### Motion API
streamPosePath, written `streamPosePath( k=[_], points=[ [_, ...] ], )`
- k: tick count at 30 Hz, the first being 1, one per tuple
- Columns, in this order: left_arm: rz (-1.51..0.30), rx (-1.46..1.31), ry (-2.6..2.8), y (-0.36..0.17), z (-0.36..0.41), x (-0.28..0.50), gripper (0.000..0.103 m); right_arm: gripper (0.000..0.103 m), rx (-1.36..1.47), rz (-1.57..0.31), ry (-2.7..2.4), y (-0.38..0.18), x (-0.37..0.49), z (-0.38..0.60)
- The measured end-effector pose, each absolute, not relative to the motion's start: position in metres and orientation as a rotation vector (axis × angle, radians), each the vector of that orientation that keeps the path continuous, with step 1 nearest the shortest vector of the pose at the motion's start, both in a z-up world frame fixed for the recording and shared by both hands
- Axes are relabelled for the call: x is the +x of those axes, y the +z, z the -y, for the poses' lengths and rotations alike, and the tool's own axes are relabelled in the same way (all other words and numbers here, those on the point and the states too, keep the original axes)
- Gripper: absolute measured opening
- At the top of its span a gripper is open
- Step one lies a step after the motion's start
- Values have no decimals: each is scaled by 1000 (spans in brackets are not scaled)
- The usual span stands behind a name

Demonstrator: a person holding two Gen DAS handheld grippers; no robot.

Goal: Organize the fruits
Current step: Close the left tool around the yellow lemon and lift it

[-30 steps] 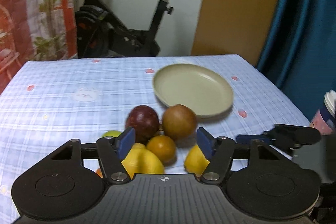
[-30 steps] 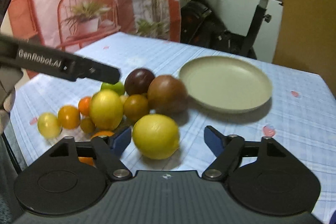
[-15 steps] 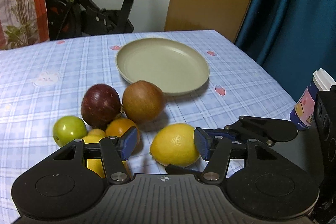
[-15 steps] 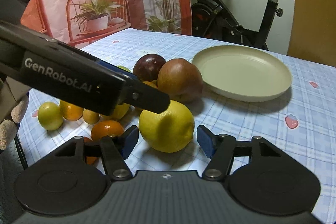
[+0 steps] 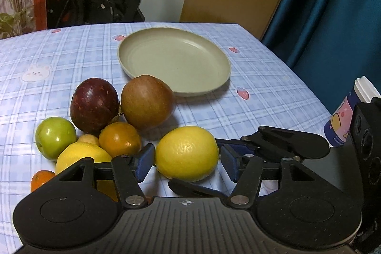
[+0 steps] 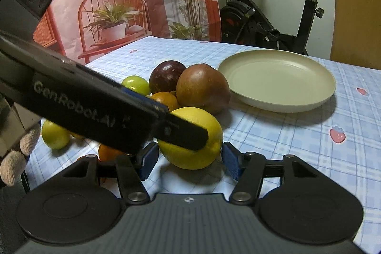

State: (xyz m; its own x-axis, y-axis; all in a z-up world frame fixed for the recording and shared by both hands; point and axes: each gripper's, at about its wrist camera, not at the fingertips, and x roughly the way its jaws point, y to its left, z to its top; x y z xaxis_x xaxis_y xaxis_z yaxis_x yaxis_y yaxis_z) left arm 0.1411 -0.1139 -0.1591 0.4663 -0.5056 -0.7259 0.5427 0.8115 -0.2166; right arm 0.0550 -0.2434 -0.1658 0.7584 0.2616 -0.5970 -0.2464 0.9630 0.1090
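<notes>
Yellow skin of a lemon (image 5: 187,153) is sitting between the blue pads of both grippers at once, down on the checked tablecloth of the table (image 5: 262,92). The left gripper (image 5: 187,162) is standing spread, its pads flanking the lemon with a narrow gap showing on each side, so it is not clamping anything. The right gripper (image 6: 190,160) is also spread around the same lemon (image 6: 190,138); its right pad is sitting just beside the skin, and I cannot tell whether it is touching. In the right wrist view the left gripper's black finger is crossing in front of the lemon's upper part. In the left wrist view the right gripper's fingers are reaching in from the right, one behind the lemon and one low in front of it.

Just behind the lemon a brown round fruit (image 5: 147,102) and a dark red one (image 5: 94,104) are resting side by side, touching. An orange (image 5: 119,139) is lying in front of them, with a green fruit (image 5: 55,136) and a second lemon (image 5: 82,156) to the left. A pale green plate (image 5: 173,61) is sitting farther back, near the brown fruit and holding nothing. A capped cup (image 5: 345,120) is standing at the table's right edge.
</notes>
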Motion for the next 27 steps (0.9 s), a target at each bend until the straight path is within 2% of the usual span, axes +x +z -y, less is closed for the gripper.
streamPosePath(
  k=[15, 24, 25, 26, 27],
  points=[
    [-852, 89, -626, -160, 125, 143, 66, 58, 58, -653, 263, -167, 56, 248],
    [-777, 138, -700, -141, 151, 146, 63, 57, 194, -536, 185, -150, 44, 277],
    [-764, 134, -715, -139, 154, 148, 61, 56, 213, -519, 169, -148, 43, 282],
    [-757, 138, -723, -137, 157, 149, 60, 50, 227, -504, 155, -146, 43, 287],
    [-749, 147, -722, -136, 161, 152, 60, 37, 238, -489, 156, -143, 44, 291]
  ],
)
